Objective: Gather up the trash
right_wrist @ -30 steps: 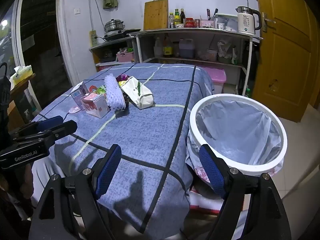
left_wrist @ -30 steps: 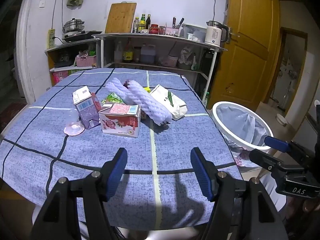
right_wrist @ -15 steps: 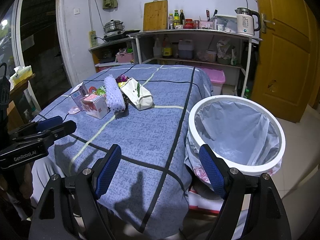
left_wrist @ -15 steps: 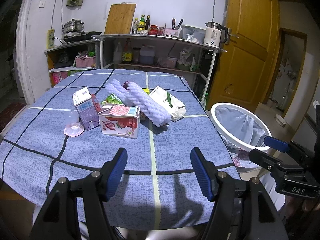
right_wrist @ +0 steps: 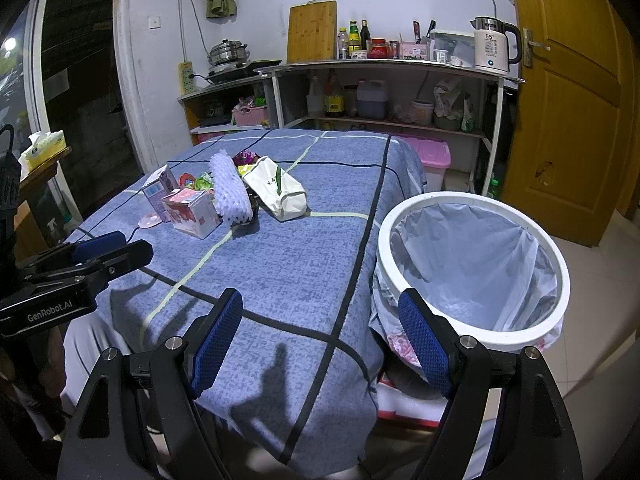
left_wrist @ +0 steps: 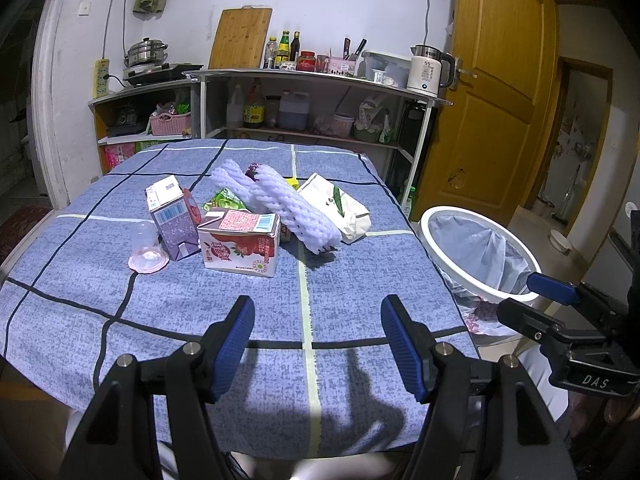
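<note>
- Tabletop covered with a blue cloth crossed by dark and pale lines, with a cluster of trash near its middle.
- Left tool hangs over the near edge of the tabletop, its 2 blue-padded fingers spread wide with nothing between them.
- Right tool sits over the near right corner of the tabletop, its fingers likewise spread and holding nothing (each tool also shows at the edge of the other's view).
- Red and white carton lies nearest the left tool, well short of its fingertips.
- Purple carton stands tilted just to the left of the red one, touching it.
- Clear plastic cup sits upside down on a pink rim beside the purple carton.
- Two white foam net sleeves lie diagonally behind the red carton, with a green wrapper partly under them.
- White paper bag lies to the right of the sleeves.
- White-rimmed trash bin, lined with a pale plastic bag, stands on the floor just beside the right edge of the tabletop.
- Shelves of kitchen items and a wooden door fill the background.
</note>
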Motion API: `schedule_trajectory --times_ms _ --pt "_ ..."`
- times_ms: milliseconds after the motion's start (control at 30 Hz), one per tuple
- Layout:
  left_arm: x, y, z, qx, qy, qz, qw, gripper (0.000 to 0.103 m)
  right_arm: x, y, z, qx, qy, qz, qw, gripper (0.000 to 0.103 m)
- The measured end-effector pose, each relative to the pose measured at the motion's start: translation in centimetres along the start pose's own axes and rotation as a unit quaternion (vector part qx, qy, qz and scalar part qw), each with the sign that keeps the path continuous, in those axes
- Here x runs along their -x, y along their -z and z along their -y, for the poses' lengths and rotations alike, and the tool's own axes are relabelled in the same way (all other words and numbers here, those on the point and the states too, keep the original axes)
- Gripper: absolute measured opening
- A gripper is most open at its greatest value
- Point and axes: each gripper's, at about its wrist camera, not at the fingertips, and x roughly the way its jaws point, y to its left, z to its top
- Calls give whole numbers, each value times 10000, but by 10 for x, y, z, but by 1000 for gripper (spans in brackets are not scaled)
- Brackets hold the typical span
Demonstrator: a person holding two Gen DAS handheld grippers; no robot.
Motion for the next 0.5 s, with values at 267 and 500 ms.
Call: schedule_trajectory --times_ms 267,500 --pt "2 0 2 3 5 4 10000 68 0 0 0 1 2 0 10000 80" --pt "2 0 2 4 4 6 10000 68 0 0 0 5 3 6 10000 80"
